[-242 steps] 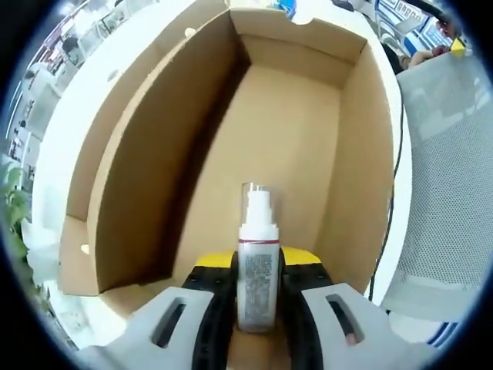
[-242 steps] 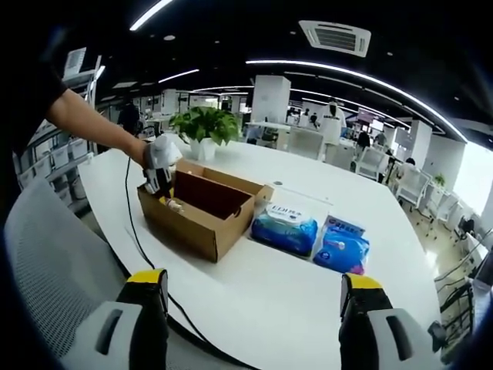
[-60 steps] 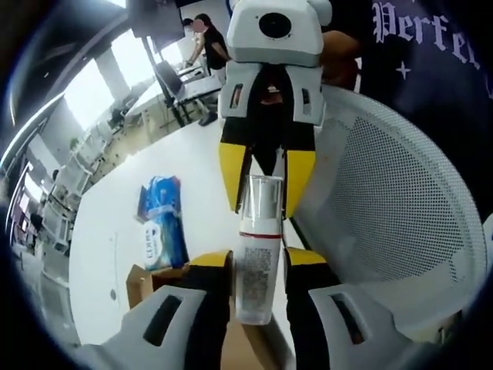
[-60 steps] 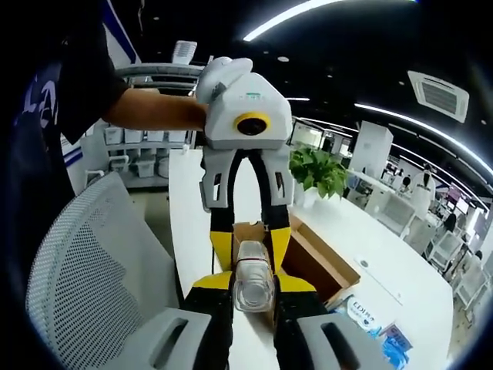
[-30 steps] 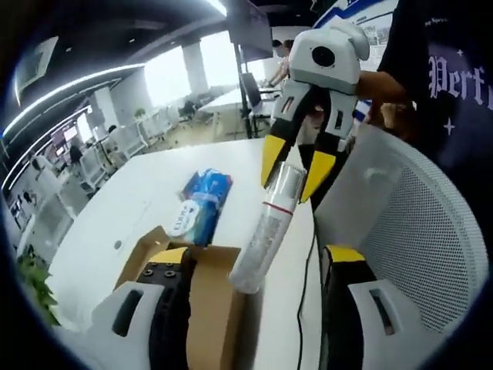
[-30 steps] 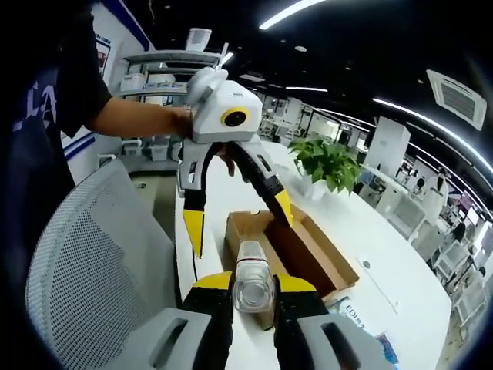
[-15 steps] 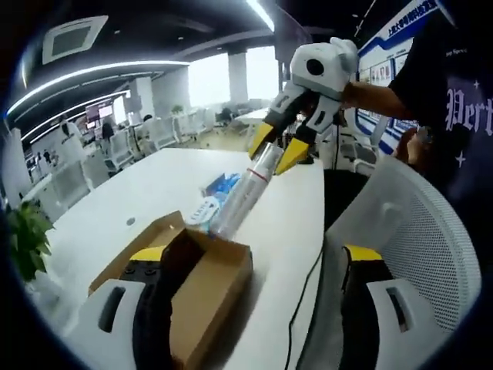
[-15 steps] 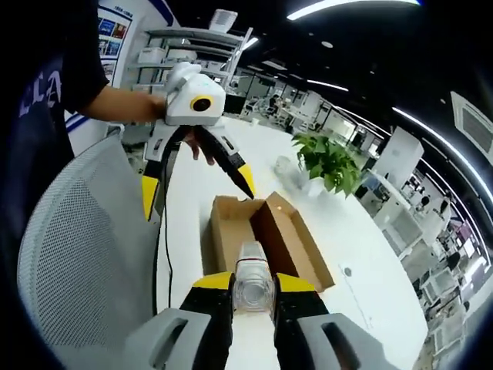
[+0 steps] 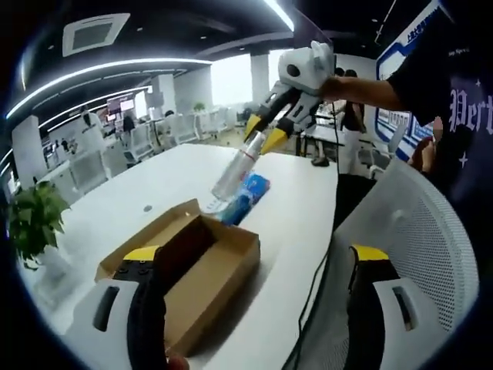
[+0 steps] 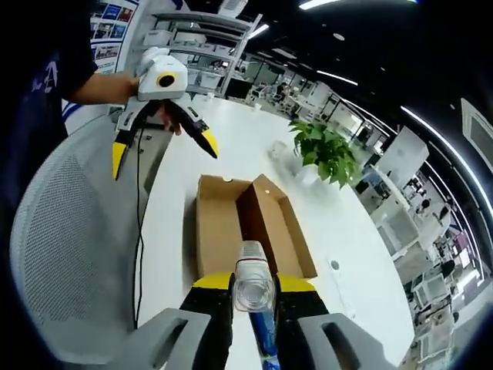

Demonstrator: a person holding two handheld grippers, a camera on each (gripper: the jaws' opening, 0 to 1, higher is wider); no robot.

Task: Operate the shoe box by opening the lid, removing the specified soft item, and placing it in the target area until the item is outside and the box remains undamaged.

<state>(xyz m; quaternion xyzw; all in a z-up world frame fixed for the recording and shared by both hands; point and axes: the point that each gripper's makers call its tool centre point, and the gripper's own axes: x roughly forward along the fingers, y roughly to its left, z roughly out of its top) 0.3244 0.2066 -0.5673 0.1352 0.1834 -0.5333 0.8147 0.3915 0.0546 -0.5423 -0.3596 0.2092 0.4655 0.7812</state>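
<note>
The open brown shoe box (image 9: 202, 266) lies on the white table (image 9: 296, 231), lid off, with its inside in shadow. My right gripper (image 10: 253, 287) is shut on a clear spray bottle (image 10: 252, 279) with a white label, held in the air above the table. In the left gripper view that right gripper (image 9: 264, 139) holds the bottle (image 9: 233, 168) slanting down above a blue wipes pack (image 9: 248, 194). My left gripper (image 9: 256, 254) is open and holds nothing, near the box's close end. In the right gripper view the left gripper (image 10: 164, 150) hangs open over the table edge, beyond the box (image 10: 231, 223).
A white mesh chair (image 9: 404, 254) stands by the table edge, seen also as a chair back (image 10: 65, 247) in the right gripper view. A potted plant (image 10: 327, 150) stands at the far side of the table. A person's arm (image 9: 362, 89) holds the right gripper.
The left gripper has let go of the bottle and opened wide. The right gripper has taken the bottle and carried it away from the left gripper, out over the table beyond the box.
</note>
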